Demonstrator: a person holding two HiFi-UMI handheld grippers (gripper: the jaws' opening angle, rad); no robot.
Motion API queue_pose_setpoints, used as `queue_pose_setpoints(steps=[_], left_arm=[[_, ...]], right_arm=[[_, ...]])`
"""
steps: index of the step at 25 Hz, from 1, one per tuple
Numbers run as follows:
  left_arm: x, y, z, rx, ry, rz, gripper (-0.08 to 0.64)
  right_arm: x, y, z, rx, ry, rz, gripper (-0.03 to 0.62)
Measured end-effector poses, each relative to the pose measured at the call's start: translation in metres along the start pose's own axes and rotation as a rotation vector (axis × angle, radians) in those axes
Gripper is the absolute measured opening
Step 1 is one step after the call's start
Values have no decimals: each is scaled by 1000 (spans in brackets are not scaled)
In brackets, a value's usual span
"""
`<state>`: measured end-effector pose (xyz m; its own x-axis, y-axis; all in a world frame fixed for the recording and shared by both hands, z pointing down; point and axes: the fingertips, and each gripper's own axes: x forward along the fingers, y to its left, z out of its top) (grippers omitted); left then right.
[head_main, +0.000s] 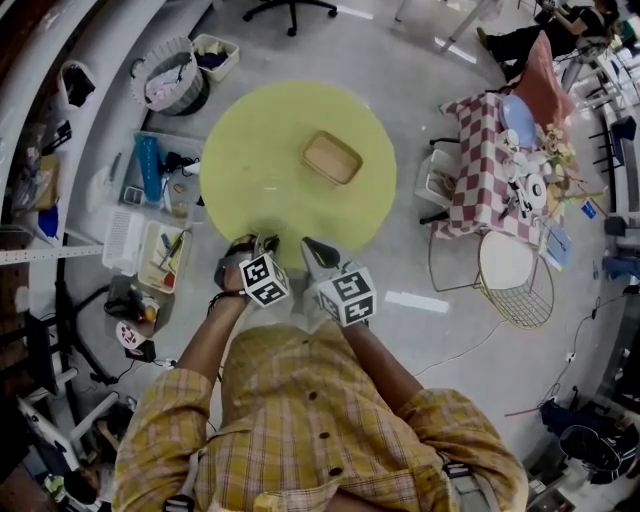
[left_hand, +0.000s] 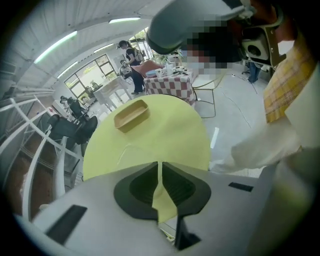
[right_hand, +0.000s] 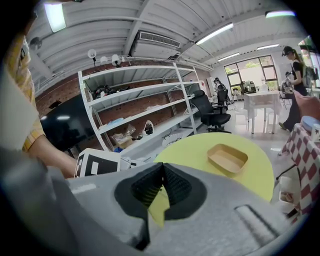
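The left gripper (head_main: 255, 243) was held with its jaws drawn in to a thin slit, nothing between them but a sliver of the yellow table showing through. The right gripper (head_main: 312, 248), just beside it, had its jaws closed at the tips and was empty as well. Both hovered side by side over the near edge of the round yellow table (head_main: 250, 150), close in front of the person's chest, and neither touched anything. The shallow wooden tray (head_main: 331, 157) lay by itself near the middle of the table, well apart from both grippers and a little to the right gripper's side. As I judged it, nothing had been picked up; getting to the tray from there would have called for a reach forward across the table and jaws opened wide enough for its rim. Off to the right stood a checked table (head_main: 480, 150) cluttered with small things.
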<state>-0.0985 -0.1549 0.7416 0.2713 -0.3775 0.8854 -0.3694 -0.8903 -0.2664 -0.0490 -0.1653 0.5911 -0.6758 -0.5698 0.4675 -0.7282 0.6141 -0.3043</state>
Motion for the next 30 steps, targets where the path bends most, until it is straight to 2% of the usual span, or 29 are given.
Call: queue_pose_setpoints(steps=[5,9,11,30], left_arm=[[14,0,-13,67,44,-27,31],[29,-1,-30,179,99,-16,49],[35,-1,-33,209,107,-22,49],[74,0,-52,370,177,-90,49]], right_arm=[[7,0,1,-6,-3,2,-3],[8,0,-2,-5,8,7,-3],[9,-1,-3,-6,8,5,-3],[15,-7,-5,-14,40,-19,-3]])
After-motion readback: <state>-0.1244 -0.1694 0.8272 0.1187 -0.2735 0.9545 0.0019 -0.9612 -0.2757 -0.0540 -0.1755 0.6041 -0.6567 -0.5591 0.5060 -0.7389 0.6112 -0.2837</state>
